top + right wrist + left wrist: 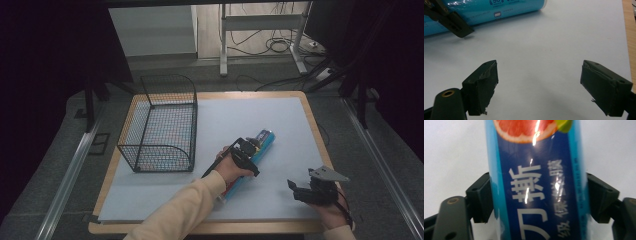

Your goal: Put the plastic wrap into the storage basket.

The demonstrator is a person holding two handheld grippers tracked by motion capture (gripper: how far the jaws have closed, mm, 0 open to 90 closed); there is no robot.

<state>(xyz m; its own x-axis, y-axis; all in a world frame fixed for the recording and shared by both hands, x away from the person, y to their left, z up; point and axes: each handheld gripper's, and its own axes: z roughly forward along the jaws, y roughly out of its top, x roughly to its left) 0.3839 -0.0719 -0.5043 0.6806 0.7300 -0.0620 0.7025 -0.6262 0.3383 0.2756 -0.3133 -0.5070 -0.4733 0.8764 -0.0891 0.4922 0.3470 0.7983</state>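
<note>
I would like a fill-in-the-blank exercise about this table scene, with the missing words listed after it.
1. The left gripper has its jaws on both sides of the blue ____.
2. The wire basket stands on the ____ part of the mat, seen from the high view.
3. The jaws of the right gripper stand ____ with nothing between them.
4. The tube ____ on the mat.

Missing words: tube; left; open; lies

The right gripper [539,82] holds its two black jaws wide apart over the pale sheet [564,40], nothing between them. Top left, a blue tube [499,8] lies with the left gripper's jaw against its side. A wooden edge [629,32] runs along the right.
</note>
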